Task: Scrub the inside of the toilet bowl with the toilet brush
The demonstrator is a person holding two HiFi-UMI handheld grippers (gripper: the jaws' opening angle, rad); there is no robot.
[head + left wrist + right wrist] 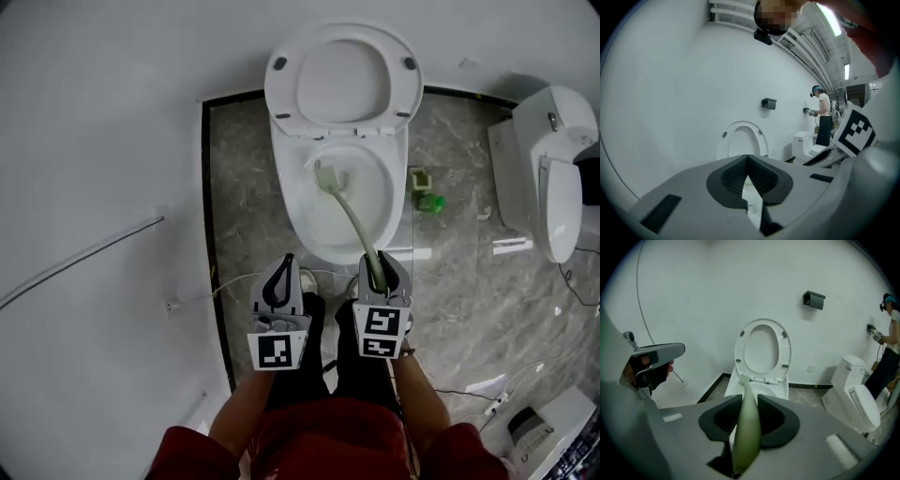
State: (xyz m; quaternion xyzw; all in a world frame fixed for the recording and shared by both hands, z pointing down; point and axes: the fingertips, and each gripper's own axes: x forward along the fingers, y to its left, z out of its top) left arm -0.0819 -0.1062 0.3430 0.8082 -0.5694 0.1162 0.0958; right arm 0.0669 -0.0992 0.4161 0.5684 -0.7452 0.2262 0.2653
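- The white ceramic toilet (292,202) stands on a grey marble-patterned floor (244,187) against a white wall, with its oval seat and lid (342,75) raised upright.
- The toilet brush, with a long pale green handle and a small white bristle head (352,216), reaches from the right gripper down into the bowl.
- In the head view the brush head lies inside the bowl, towards the rear and left, below the seat hinge. Whether the bristles press on the porcelain cannot be told.
- The right gripper (380,267) hangs over the front rim of the bowl. In the right gripper view (749,397) its two dark padded jaws are closed firmly on the thick end of the green handle (745,437), one on each side.
- The left gripper (278,281) hovers just beside the right one, in front of the bowl. In the left gripper view (748,157) its jaw tips meet and nothing is between them.
- A second white toilet (548,169) stands to the right, well apart from the first.
- A small bright green object (429,202) lies on the floor between the two toilets, near the first one.
- A black box (813,298) is fixed on the wall above and to the right of the raised seat.
- Another person (888,348) stands at the far right, by the wall.
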